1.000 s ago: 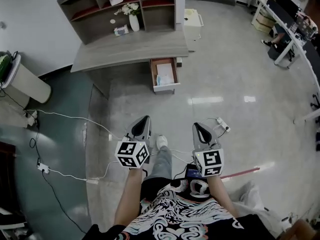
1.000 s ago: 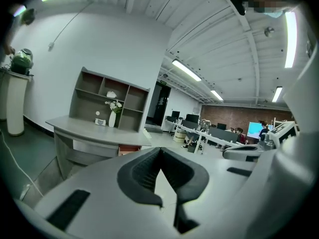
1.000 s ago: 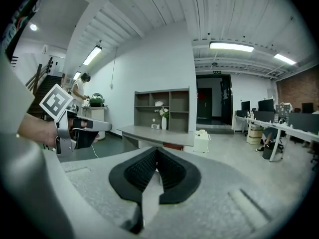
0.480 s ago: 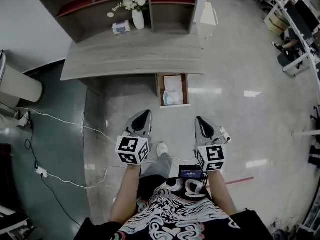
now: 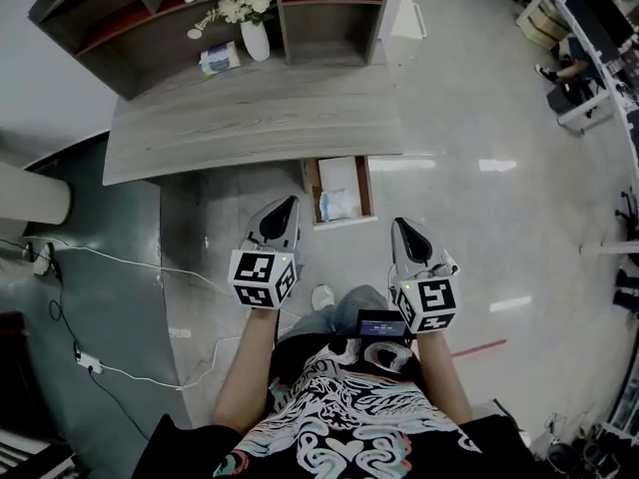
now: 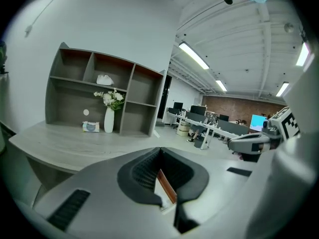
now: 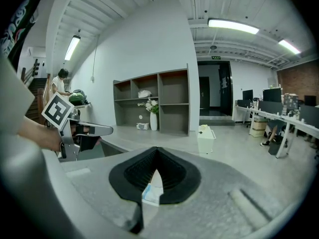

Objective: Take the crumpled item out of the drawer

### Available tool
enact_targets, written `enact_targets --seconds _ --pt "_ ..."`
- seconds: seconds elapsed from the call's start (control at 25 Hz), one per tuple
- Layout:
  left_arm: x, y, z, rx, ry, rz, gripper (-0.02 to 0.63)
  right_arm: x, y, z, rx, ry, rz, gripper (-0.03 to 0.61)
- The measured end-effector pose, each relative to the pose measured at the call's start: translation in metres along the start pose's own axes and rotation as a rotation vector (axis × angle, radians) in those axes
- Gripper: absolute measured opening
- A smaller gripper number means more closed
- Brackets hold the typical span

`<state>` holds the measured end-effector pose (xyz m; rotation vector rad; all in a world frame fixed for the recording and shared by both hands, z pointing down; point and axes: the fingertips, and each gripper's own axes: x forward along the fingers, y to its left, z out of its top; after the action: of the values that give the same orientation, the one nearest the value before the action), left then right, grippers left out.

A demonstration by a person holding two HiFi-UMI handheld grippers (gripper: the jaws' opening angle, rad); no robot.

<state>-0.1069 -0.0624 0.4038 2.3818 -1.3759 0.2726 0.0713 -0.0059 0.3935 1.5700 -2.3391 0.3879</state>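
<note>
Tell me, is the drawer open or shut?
Open. The drawer sticks out from under the desk, and its inside shows, with a crumpled item in it.

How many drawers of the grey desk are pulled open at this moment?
1. The drawer sticks out from under the front edge of the desk, near its right end. Closed drawers may be hidden beneath the top.

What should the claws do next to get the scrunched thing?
Probably reach the right claw forward and down toward the open wooden drawer. The crumpled pale blue-white item lies inside; that claw and the left claw hang short of it, both shut, and the right one points at it.
</note>
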Motion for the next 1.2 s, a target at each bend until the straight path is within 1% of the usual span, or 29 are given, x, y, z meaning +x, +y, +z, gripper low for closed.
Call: enact_targets --seconds 0.16,0.28,0.48,0.68,0.8,0.96,1.2 --pt "0.013 -0.004 0.009 -0.008 -0.013 -0.031 0.0 0.008 -0.011 0.004 0.015 -0.001 -0.021 0.005" --pt "0.016 -0.003 0.014 -0.01 -0.024 -0.021 0.0 0.014 -0.012 0.007 0.0 -0.01 -0.005 0.005" --pt "0.024 0.007 0.017 -0.021 -0.032 -0.002 0.0 0.029 -0.018 0.017 0.025 -0.042 0.012 0.005" --pt "0.032 0.017 0.016 -0.023 -0.03 0.021 0.0 0.047 -0.02 0.012 -0.027 -0.009 0.015 0.006" --pt "0.038 0.021 0.016 -0.024 -0.025 0.024 0.0 0.055 -0.022 0.01 -0.036 0.003 0.016 0.006" --pt "0.048 0.028 0.009 -0.032 -0.006 0.028 0.0 0.067 -0.023 0.007 -0.03 0.017 0.024 0.006" --pt "0.059 0.031 -0.016 -0.043 0.052 0.031 0.0 0.082 -0.028 -0.009 -0.025 0.059 0.031 0.005"
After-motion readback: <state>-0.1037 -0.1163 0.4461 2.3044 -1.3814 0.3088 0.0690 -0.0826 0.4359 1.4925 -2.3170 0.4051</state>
